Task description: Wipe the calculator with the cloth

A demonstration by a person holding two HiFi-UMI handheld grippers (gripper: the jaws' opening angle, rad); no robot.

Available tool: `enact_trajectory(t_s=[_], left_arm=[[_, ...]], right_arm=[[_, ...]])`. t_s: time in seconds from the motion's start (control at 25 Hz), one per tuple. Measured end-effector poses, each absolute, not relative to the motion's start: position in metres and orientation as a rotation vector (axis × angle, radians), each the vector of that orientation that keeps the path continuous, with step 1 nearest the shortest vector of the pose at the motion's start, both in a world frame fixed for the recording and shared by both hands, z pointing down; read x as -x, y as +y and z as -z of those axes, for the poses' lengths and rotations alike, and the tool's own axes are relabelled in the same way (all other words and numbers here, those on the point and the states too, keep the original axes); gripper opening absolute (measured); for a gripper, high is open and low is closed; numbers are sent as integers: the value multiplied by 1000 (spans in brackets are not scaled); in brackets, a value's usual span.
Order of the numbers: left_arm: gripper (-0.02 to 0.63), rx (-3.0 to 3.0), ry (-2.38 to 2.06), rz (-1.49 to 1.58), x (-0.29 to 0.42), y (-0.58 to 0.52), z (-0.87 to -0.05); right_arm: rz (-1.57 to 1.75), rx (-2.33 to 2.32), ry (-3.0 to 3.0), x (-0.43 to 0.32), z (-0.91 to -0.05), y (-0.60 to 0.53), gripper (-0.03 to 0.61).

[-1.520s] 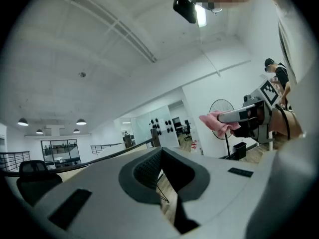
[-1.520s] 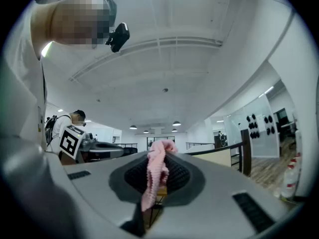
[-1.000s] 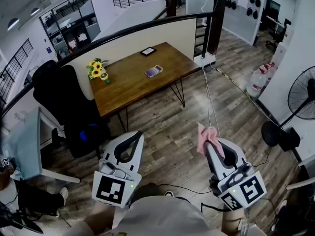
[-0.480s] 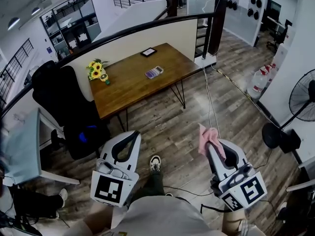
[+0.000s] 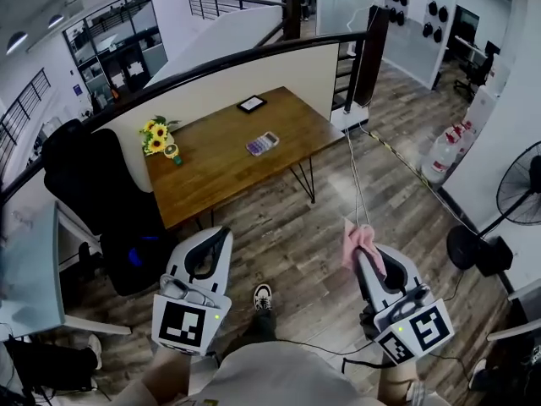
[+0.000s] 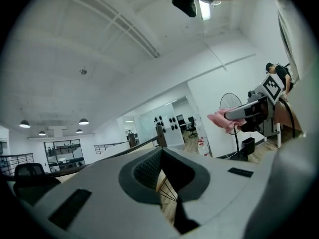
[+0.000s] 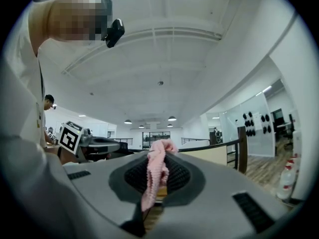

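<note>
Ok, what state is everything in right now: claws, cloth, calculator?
Left claw: shut, empty.
Right claw: shut on the cloth.
Cloth: bunched, pinched between the jaws, end hanging loose.
Calculator: flat on the wooden table, untouched, well away from both claws.
Sunflowers: upright on the table.

The head view looks forward and steeply down from above the person onto a distant brown rectangular wooden table, with the left gripper and right gripper close below. Each gripper view sits right behind its own jaws, tilted up toward the white ceiling — each catches the other gripper off to one side, and the pink ribbed cloth shows in all three
</note>
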State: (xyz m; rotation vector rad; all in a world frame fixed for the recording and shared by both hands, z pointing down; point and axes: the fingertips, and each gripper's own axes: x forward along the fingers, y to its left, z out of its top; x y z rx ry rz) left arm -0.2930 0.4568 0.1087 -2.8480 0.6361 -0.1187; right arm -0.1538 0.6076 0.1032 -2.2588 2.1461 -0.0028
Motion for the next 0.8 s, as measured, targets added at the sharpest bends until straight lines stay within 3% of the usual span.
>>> enact_trajectory(t_s=[0.8], left_arm=[[3, 2876, 628, 106, 227, 210, -108]], right_arm=[[37, 2298, 2232, 88, -99, 342, 44]])
